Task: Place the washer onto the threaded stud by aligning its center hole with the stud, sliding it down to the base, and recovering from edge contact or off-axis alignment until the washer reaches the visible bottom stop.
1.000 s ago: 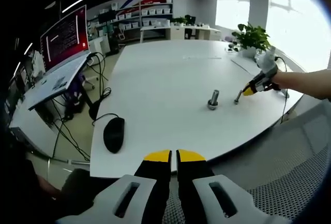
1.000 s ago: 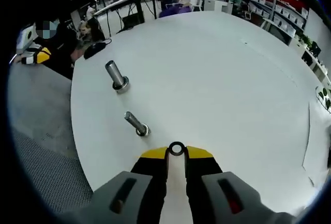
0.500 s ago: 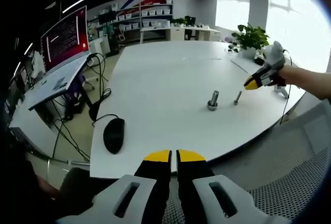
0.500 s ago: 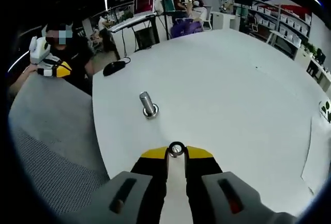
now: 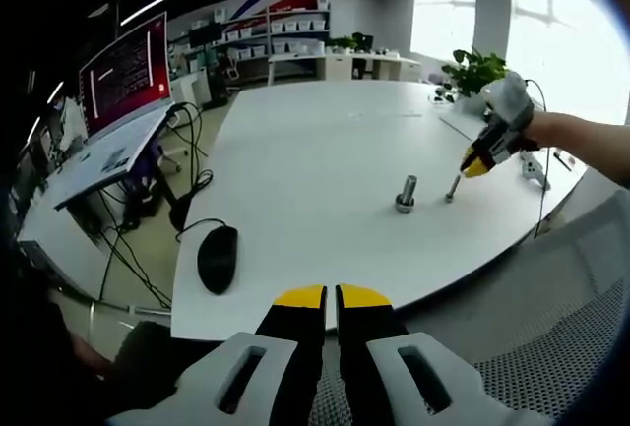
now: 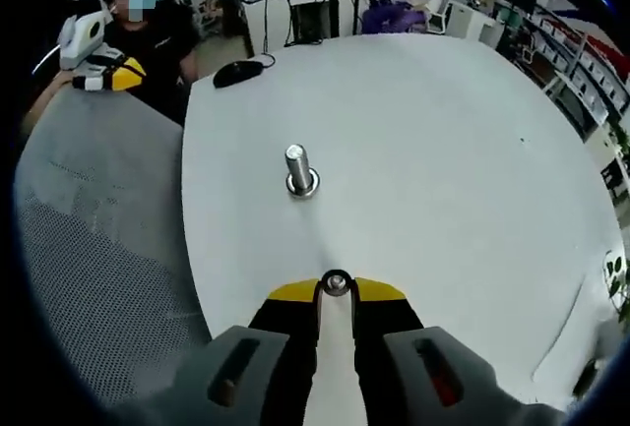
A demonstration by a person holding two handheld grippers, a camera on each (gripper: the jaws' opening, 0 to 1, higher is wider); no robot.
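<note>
- The washer [image 6: 336, 283] is a small dark metal ring with a pale centre, pinched at the very tips of the right gripper [image 6: 336, 291]; in the right gripper view it sits between the two yellow-tipped jaws, which are clenched on it.
- In the left gripper view the right gripper [image 5: 476, 162] hangs at the far right of the white table [image 5: 315, 170], its yellow tip just above the thinner stud [image 5: 452, 187]; whether the washer touches that stud is too small to tell.
- Two upright metal studs stand on the table, close beside each other: the thinner one, and a thicker stud [image 5: 406, 193] with a broad collar at its base, to its left.
- In the right gripper view the thicker stud [image 6: 300, 169] rises beyond the washer, well apart from it.
- The left gripper [image 5: 331, 297] is held near the table's near edge, jaws pressed together with nothing between them.
- One black computer mouse [image 5: 217, 256] lies at the near left of the table.
- One monitor [image 5: 123, 70] with red text stands on a side desk at the left.
- One potted plant [image 5: 476, 70] sits at the far right.
</note>
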